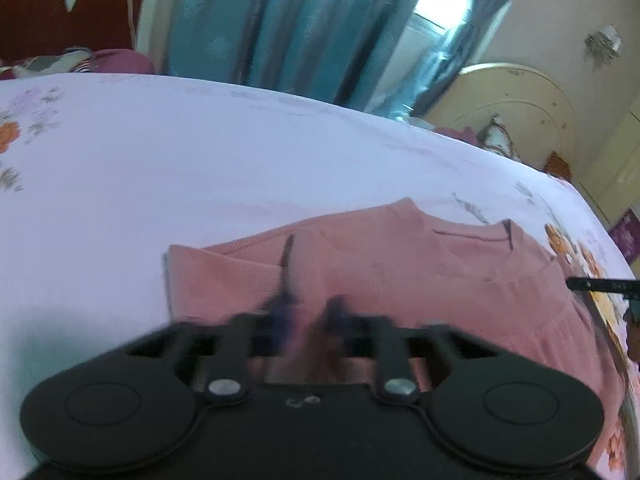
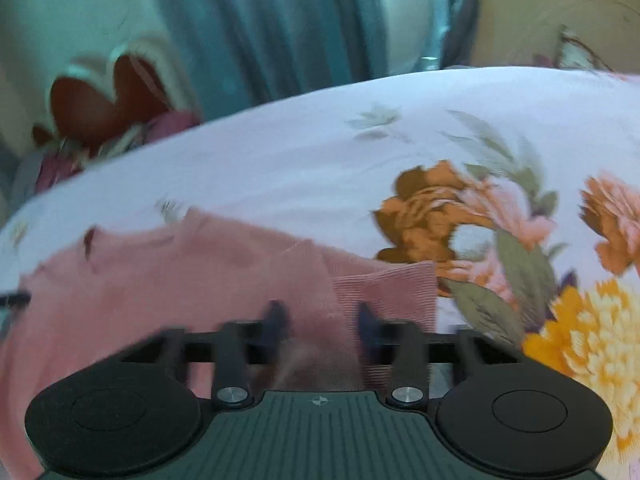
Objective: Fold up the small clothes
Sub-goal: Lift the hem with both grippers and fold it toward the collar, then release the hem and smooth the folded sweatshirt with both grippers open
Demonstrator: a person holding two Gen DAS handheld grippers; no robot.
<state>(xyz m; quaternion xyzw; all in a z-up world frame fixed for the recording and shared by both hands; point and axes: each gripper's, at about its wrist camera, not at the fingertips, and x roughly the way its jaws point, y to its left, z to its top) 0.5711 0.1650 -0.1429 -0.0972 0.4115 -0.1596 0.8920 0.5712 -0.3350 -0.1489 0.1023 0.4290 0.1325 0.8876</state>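
A pink knitted sweater [image 1: 400, 272] lay spread on a bed covered by a white sheet [image 1: 200, 168] printed with orange and yellow flowers. No box, basket or other container showed in either view.

From the left wrist camera, the left gripper [image 1: 306, 312] pointed down at the sweater's near part. Its jaws stood close together with a narrow gap, and pink cloth showed in that gap. The picture was blurred there, so whether the jaws actually pinched the cloth could not be told. The sweater's neckline lay beyond the jaws, towards the far side, and a folded sleeve edge lay just left of them.

From the right wrist camera, the right gripper [image 2: 320, 320] also pointed down over the sweater [image 2: 180, 280]. Its jaws stood a little apart, with the sweater's ribbed cuff [image 2: 384, 292] just beside the right-hand jaw and pink cloth between them. Again, blur hid whether they clamped it.

Beyond the sweater, the sheet stretched bare and flat to the bed's far edge. Past that edge hung teal curtains [image 1: 280, 20], with a cream headboard [image 1: 520, 108] to their right.
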